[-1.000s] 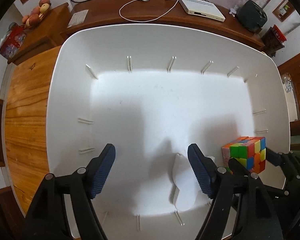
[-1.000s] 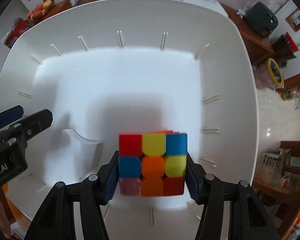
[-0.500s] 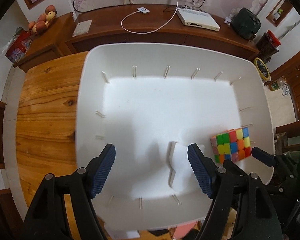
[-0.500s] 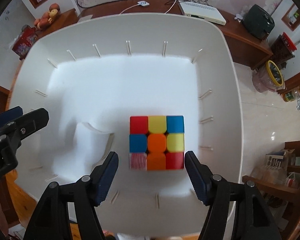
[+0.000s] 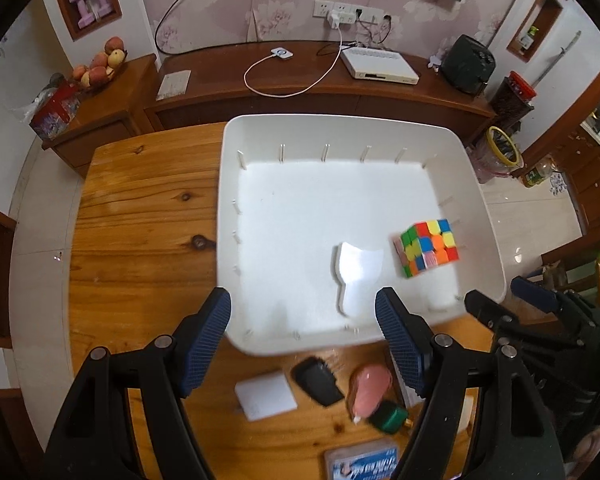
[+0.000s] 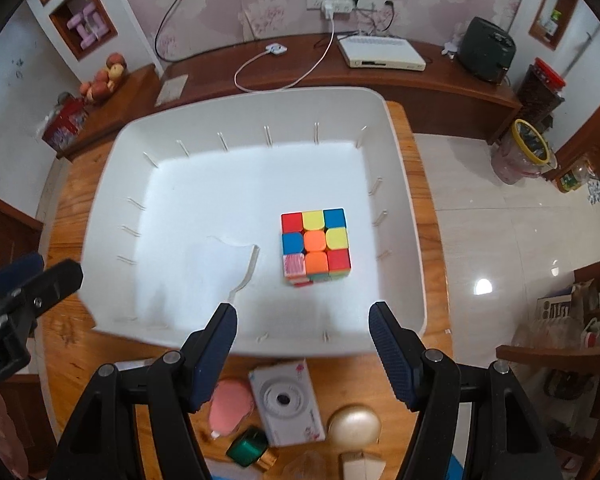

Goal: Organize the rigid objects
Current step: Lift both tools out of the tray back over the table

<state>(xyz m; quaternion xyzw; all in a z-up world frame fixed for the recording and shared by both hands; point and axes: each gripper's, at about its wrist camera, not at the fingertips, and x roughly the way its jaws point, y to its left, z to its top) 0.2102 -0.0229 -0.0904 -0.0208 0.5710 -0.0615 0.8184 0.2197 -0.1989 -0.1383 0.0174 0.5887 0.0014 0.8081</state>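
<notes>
Wooden table (image 5: 140, 220) carries my white bin (image 6: 112, 184), where the cube (image 6: 315, 245) sits at 4 o'clock beside a white scoop (image 5: 356, 276), so both grippers (image 5: 303, 332) (image 6: 303, 342) hang spread and empty above unsorted clutter.

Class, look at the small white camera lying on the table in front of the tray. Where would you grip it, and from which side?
Take the camera across its two long side edges, coming straight down from above with the right tool. It lies flat with its lens facing up, so those edges are straight and parallel. The pink thing lies close along its left edge, so that finger has little room.
</notes>
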